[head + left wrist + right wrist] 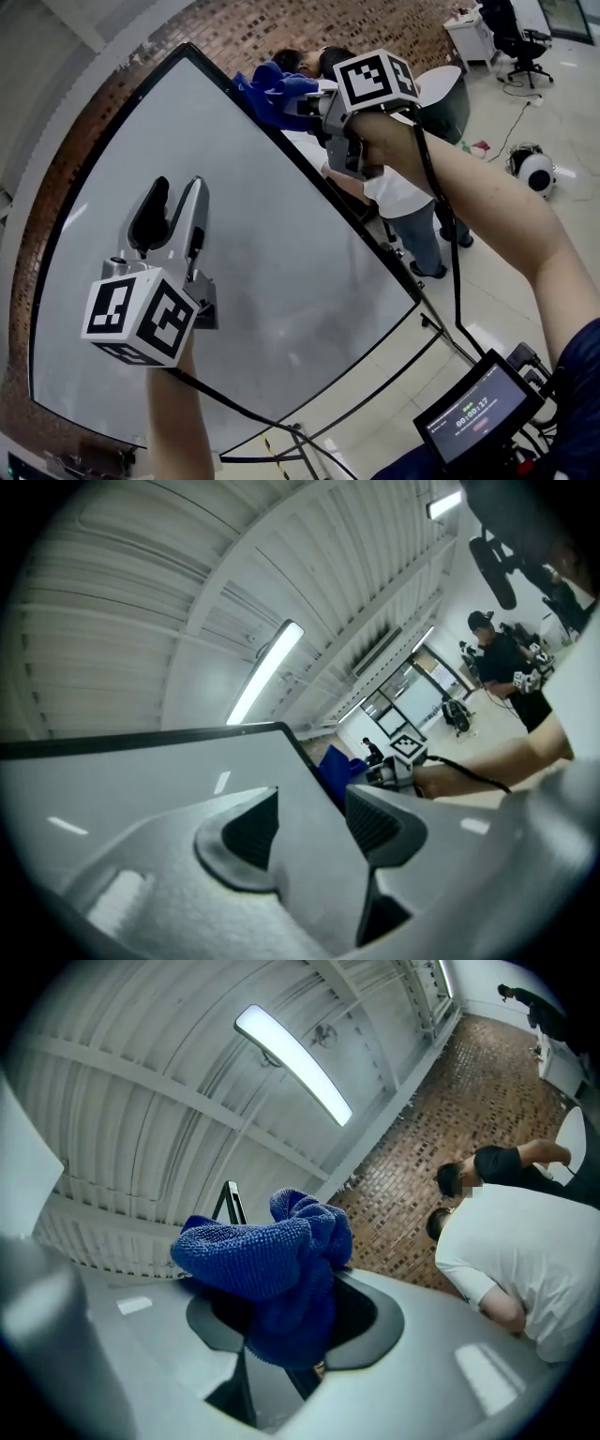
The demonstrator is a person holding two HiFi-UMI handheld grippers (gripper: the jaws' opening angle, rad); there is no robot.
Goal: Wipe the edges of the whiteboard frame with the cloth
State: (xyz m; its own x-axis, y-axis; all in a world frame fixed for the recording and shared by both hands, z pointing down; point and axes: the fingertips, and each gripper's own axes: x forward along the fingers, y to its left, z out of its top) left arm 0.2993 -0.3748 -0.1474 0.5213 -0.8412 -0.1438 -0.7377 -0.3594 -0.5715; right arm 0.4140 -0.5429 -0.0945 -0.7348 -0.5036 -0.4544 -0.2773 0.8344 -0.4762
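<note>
A reddish-brown brick wall [281,28] meets a white ribbed panel ceiling [141,1082] lit by a long bright fluorescent tube lamp [292,1063], and below lies a pale glossy tiled floor [572,112] where a black wheeled office chair [520,42] stands just beside a white desk [469,33].

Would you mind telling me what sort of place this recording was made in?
Probably an open office or lab hall: a large whiteboard, an office chair, a brick wall and a strip light overhead.
</note>
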